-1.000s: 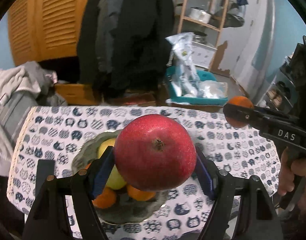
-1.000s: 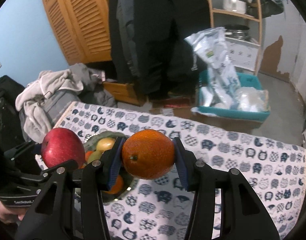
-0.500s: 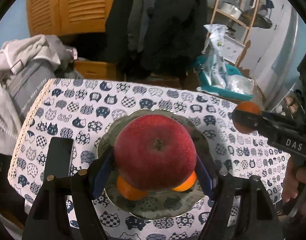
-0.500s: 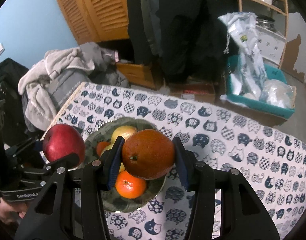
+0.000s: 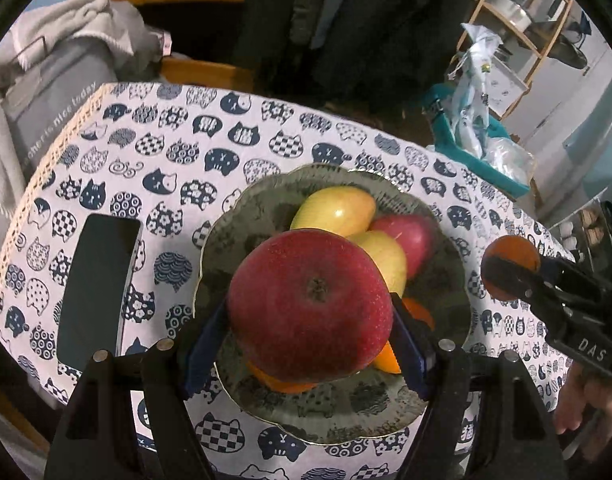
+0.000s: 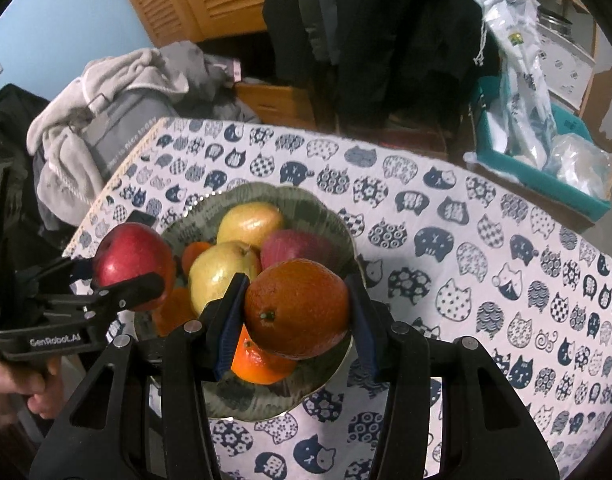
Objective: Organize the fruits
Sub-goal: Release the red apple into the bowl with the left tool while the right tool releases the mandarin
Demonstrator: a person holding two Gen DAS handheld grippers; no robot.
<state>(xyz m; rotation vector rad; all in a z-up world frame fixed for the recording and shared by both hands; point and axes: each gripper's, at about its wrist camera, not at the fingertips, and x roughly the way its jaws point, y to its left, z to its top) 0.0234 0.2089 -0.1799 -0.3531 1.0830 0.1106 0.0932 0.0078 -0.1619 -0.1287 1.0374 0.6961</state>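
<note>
The left gripper point(image 5: 310, 312) clamps a red apple point(image 5: 310, 304) between its blue pads, and the right gripper point(image 6: 296, 312) squeezes a dark orange point(image 6: 298, 308). Both fruits hang over a green bowl point(image 6: 306, 204) holding two yellow apples, a red one and mandarins. The bowl sits on a cat-print tablecloth point(image 6: 486, 248), with a dark phone point(image 5: 98, 284) lying beside it.

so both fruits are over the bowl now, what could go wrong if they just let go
The bowl already holds a heap, so the red apple in the left gripper could roll off it and over the rim. The orange in the right gripper might knock the tangerine beneath it.
</note>
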